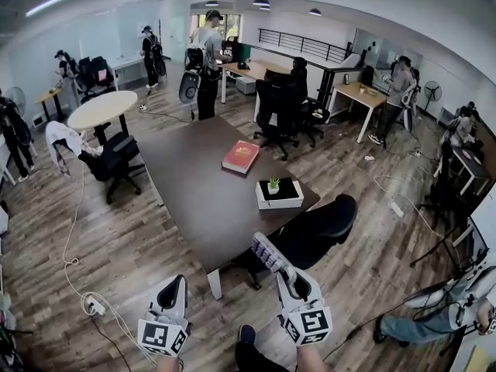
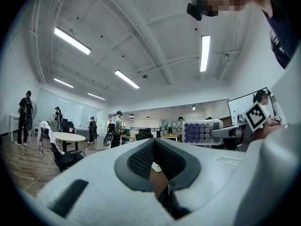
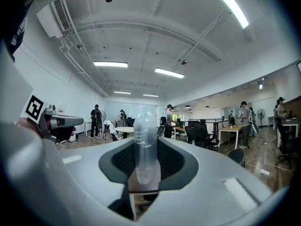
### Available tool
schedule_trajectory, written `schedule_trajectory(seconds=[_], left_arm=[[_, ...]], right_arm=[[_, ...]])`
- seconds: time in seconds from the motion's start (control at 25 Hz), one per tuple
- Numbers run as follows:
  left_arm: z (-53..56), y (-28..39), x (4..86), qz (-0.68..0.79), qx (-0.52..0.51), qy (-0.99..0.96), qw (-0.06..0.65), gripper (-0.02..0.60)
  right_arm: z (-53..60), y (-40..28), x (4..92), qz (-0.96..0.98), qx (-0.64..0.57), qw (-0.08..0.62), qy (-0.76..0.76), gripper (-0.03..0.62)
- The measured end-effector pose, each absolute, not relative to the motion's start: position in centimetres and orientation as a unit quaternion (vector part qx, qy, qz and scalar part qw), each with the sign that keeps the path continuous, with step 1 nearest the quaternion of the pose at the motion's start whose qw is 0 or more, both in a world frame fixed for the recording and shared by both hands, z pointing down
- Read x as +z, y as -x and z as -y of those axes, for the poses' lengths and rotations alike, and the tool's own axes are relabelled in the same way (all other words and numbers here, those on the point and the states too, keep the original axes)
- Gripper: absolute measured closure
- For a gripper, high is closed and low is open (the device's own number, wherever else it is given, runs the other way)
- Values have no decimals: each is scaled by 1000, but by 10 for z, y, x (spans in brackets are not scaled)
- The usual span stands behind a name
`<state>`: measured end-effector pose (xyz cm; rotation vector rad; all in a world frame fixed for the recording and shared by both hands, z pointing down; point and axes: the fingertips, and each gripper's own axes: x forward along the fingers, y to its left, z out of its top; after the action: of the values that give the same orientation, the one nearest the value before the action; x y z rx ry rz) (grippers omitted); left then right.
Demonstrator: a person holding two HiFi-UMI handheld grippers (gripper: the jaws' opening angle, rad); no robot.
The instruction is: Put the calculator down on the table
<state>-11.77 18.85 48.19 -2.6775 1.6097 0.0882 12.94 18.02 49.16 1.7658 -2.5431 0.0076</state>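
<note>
The calculator [image 1: 268,253] is white with rows of bluish round keys, and my right gripper [image 1: 291,278] is shut on its near end, holding it in the air short of the near corner of the brown table [image 1: 194,200]. In the right gripper view the calculator [image 3: 145,145] stands edge-on between the pads. From the left gripper view its key face [image 2: 202,132] shows at the right, with the right gripper [image 2: 220,132] behind it. My left gripper [image 1: 175,287] is beside it at the lower left, jaws together with nothing held; it also shows in the right gripper view, where the left gripper [image 3: 63,122] points level.
On the table lie a red book [image 1: 241,156] and a white box [image 1: 280,194] with a small plant on it. A black office chair [image 1: 322,227] stands at the table's near right edge. A power strip [image 1: 94,306] and cable lie on the floor at left. People stand at the far desks.
</note>
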Motion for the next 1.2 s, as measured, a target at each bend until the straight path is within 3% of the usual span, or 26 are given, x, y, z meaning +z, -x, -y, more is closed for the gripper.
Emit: schedule_trajectory(seconds=[0.48,1.2], left_arm=[[-60,68,468,-538,20,842,12,584],[31,64,469,-554,9,832,19,584]], right_arm=[[-33,-174,484,837,8,16,-546,479],[54,-180,498,844,30,22,-535,480]])
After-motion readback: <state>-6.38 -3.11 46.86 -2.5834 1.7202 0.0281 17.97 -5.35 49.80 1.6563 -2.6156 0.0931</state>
